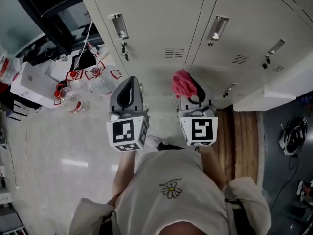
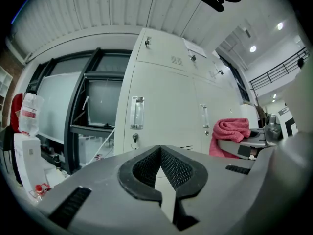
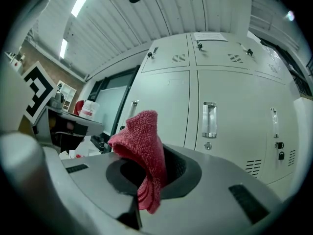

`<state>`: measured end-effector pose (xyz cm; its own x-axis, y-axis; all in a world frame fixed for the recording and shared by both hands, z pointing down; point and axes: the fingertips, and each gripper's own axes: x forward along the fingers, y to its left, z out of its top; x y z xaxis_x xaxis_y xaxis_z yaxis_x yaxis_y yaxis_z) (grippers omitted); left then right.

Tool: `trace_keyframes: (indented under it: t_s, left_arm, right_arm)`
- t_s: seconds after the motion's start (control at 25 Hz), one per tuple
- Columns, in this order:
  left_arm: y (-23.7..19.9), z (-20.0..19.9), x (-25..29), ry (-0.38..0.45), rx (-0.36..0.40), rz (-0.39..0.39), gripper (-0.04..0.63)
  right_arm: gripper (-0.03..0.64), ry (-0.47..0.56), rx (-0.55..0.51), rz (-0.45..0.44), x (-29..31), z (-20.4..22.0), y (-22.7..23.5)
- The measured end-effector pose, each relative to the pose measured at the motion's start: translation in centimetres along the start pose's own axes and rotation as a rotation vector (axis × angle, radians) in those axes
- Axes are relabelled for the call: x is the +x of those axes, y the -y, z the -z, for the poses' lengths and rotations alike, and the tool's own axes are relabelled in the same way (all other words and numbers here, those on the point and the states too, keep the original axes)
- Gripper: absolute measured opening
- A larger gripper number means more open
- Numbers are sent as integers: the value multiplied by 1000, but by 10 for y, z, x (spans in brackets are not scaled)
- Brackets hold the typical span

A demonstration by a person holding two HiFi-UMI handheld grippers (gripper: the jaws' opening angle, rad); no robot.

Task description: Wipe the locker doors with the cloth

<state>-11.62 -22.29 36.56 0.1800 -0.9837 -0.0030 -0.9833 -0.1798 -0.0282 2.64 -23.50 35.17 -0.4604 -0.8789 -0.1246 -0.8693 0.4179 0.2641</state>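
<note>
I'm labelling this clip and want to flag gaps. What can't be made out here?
1. Head view: labels on the bottles are too small to read.
2. Right gripper view: inner faces of the right gripper are covered by the cloth.
3. Right gripper view: print on the paper on the top locker is too small.
4. Head view: the person's hands are hidden under the marker cubes.

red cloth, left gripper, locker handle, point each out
red cloth (image 3: 144,141): right gripper view, on the folded middle above the jaws.
left gripper (image 2: 160,149): left gripper view, where the jaw tips meet.
locker handle (image 3: 209,120): right gripper view, middle of the metal pull.
</note>
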Motion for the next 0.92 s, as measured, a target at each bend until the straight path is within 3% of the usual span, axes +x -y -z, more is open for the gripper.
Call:
trace_keyframes:
  t_s: [0.16,0.92]
  left_arm:
    - [0,-9,-2,41,13,0,17]
    - [-1,-11,-6,48,-1,4,17]
  right_arm:
    - [31,8,2,-11,-3,-2,-4]
    - [31,-61,25,-14,-14,14,-5]
